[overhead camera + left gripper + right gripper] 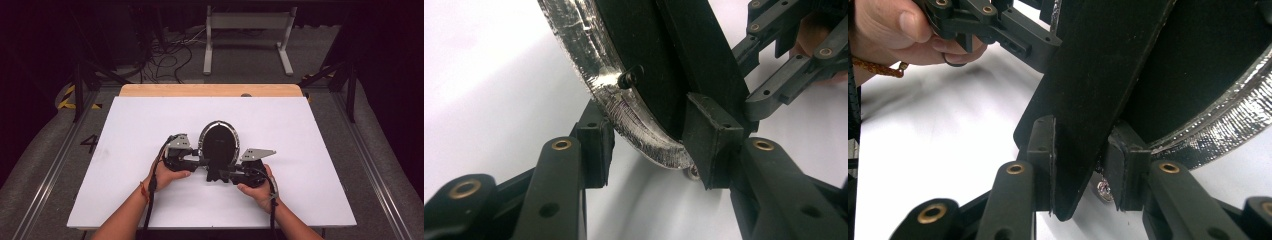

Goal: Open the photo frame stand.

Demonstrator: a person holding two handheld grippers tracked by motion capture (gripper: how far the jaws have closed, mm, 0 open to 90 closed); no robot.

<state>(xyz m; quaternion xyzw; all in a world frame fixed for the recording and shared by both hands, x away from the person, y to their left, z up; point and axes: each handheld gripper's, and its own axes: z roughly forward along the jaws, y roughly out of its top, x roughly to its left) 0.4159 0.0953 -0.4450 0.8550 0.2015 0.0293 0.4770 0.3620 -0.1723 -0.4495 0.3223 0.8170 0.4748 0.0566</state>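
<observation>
On white table [150,125]: oval frame [218,140]; grey floor [240,75] beyond.

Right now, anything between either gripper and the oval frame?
Nothing visible. The right gripper is already clamped on the back strut of the oval frame. The left gripper straddles the frame's silver rim, one pad seemingly just off it.

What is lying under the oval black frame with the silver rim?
Under the oval frame lies the white table cover. A small shiny stud shows below its edge. The part beneath its black back is hidden.
</observation>
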